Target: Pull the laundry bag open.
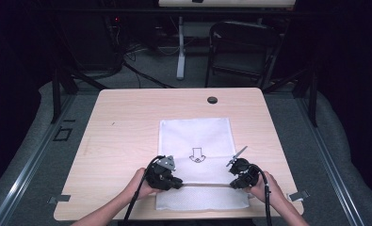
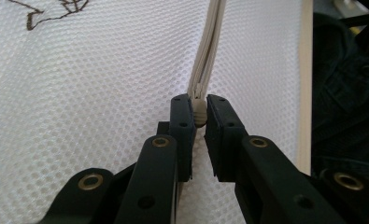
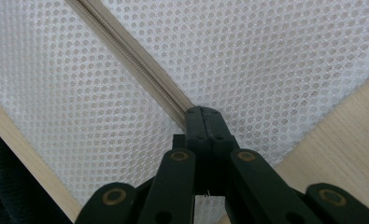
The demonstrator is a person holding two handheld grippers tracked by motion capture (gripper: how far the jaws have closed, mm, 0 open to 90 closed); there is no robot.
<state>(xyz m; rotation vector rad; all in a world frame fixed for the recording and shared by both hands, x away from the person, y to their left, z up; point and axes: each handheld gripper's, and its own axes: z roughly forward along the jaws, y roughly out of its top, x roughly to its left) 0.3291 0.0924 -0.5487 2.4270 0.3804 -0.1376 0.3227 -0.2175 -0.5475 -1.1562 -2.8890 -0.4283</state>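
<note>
A white mesh bag [image 1: 195, 136] with a small arrow print [image 1: 196, 154] lies flat on the wooden table [image 1: 127, 122]. A beige zipper [image 1: 206, 185] runs across it near the front edge. At the zipper's left end my left gripper [image 1: 179, 182] is shut, and in the left gripper view [image 2: 199, 106] the jaws pinch the beige zipper pull [image 2: 199, 115], with the zipper [image 2: 209, 46] running away from it. My right gripper [image 1: 233, 184] is at the zipper's right end. In the right gripper view [image 3: 202, 112] its jaws are pressed together on the end of the zipper tape [image 3: 135, 60].
A person's hands hold both grippers at the table's front edge. A dark grommet hole [image 1: 212, 100] sits at the table's far middle. Beyond the table stand a black chair [image 1: 242, 47] and a white desk leg [image 1: 180, 47]. Bare wood lies left and right of the bag.
</note>
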